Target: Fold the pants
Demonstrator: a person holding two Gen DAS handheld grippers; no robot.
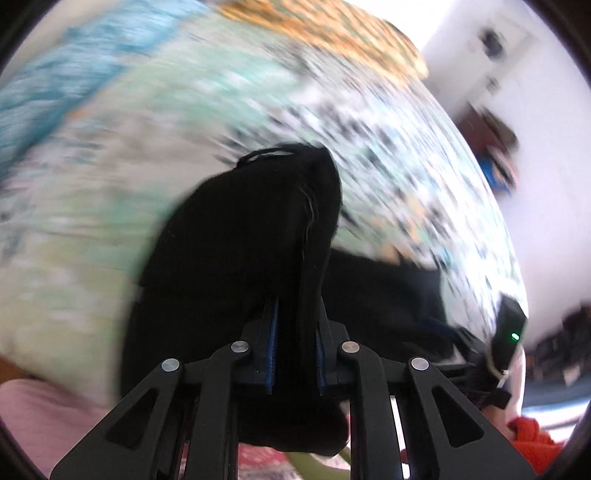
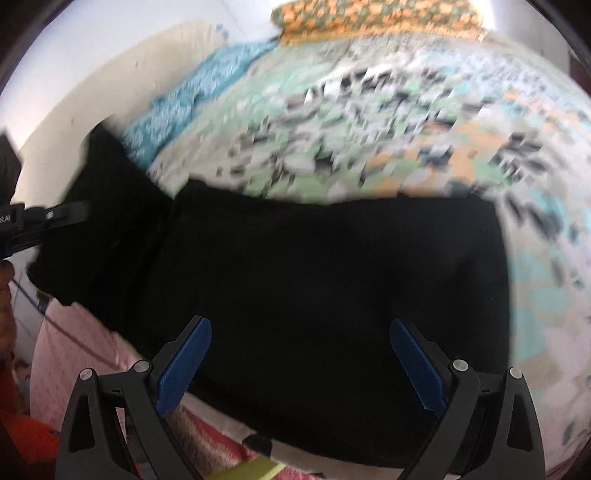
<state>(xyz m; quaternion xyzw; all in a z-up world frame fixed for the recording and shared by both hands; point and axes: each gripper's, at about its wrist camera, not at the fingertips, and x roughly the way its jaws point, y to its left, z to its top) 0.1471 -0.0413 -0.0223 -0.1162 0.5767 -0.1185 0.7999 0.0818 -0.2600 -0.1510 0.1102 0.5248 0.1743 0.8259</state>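
- Left gripper [image 1: 293, 354], left wrist view: jaws nearly closed, pinching a thick bunch of the black pants [image 1: 243, 236] between the blue pads [image 1: 272, 347].
- Pants fabric rises from the jaws as a dark hump, w/ a loop or hem edge at the top; a thin pale thread runs down one fold.
- More black cloth trails off to the right and lies flat on the bed cover [image 1: 92, 221].
- Bed cover is patterned, mint/white/dark flecks; heavily blurred.
- Blue blanket [image 1: 48, 85] upper left, orange patterned pillow [image 1: 332, 29] at top, both on the bed.
- Right gripper [image 1: 508, 332] shows at the lower right edge w/ a green light on its body; its jaws can't be made out from here.
- White wall [image 1: 546, 184] to the right; orange-red fabric [image 1: 532, 439] at bottom right, can't tell what it is.
- Right gripper [image 2: 300, 360], right wrist view: jaws spread wide, blue pads [image 2: 184, 363] well apart, gripping nothing.
- Pants [image 2: 314, 280] lie spread across the bed cover [image 2: 406, 122] just ahead of and under the open jaws, a broad black band going left to right.
- At the left end the cloth lifts up to the left gripper [image 2: 79, 213], which clamps it.
- Pink sheet [image 2: 74, 350] sits below the pants at lower left.
- Blue blanket [image 2: 192, 99] and orange pillow [image 2: 369, 18] lie at the far side of the bed.
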